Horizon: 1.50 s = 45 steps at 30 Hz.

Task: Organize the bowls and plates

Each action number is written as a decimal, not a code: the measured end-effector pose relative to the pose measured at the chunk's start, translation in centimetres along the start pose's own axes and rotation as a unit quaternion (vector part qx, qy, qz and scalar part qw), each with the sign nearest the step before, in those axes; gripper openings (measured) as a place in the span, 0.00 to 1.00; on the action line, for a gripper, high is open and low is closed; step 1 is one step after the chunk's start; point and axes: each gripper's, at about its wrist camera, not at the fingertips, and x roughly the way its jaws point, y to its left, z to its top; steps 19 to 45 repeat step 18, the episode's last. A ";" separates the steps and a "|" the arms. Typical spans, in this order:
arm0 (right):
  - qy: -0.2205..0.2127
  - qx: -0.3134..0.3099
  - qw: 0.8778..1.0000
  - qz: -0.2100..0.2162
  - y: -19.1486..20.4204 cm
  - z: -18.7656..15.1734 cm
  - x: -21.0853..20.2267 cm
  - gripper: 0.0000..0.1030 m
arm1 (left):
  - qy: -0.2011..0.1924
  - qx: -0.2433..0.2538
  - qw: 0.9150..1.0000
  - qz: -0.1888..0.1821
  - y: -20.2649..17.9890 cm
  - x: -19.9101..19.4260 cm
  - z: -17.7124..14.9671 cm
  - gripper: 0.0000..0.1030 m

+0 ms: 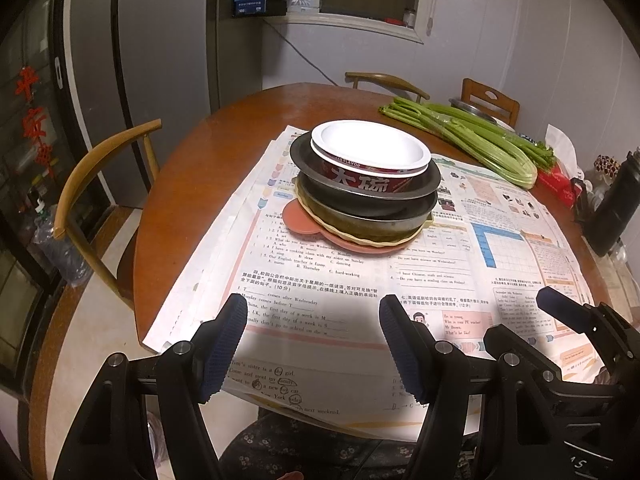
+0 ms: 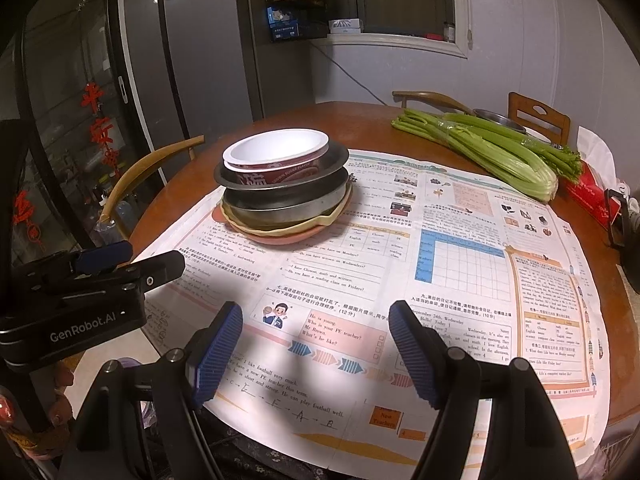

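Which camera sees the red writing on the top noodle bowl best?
The left wrist view: the noodle bowl sits near centre, its red side facing the camera with both big characters showing. In the right wrist view the bowl is off to the left, its label partly hidden by the metal pan's rim.

Two near-table wrist views, perhaps side by side, sharing the dish stack [image 1: 366, 184].

Stacked bowls [image 1: 366, 184] on newspaper [image 1: 320, 280], celery [image 1: 472, 136] behind-right.

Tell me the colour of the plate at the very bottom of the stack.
The bottom plate is salmon pink, seen best in the left wrist view.
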 end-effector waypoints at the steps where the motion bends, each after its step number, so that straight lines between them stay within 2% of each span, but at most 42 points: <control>1: 0.000 0.000 1.000 0.001 0.0 0.0 0.0 0.73 | 0.000 0.000 1.000 0.001 0.0 0.0 0.0 0.68; 9: -0.001 0.001 1.000 -0.001 -0.1 0.0 -0.1 0.73 | 0.002 -0.001 1.000 0.004 0.0 0.3 0.1 0.68; 12: -0.003 0.006 1.000 0.003 -0.4 0.0 -0.1 0.73 | 0.002 -0.008 1.000 -0.003 0.4 0.6 1.1 0.68; 18: -0.007 0.041 0.999 0.011 -2.8 0.6 -0.5 0.73 | -0.013 -0.077 0.995 -0.060 3.7 0.8 5.2 0.70; 45: -0.007 0.041 0.999 0.011 -2.8 0.6 -0.5 0.73 | -0.013 -0.077 0.995 -0.060 3.7 0.8 5.2 0.70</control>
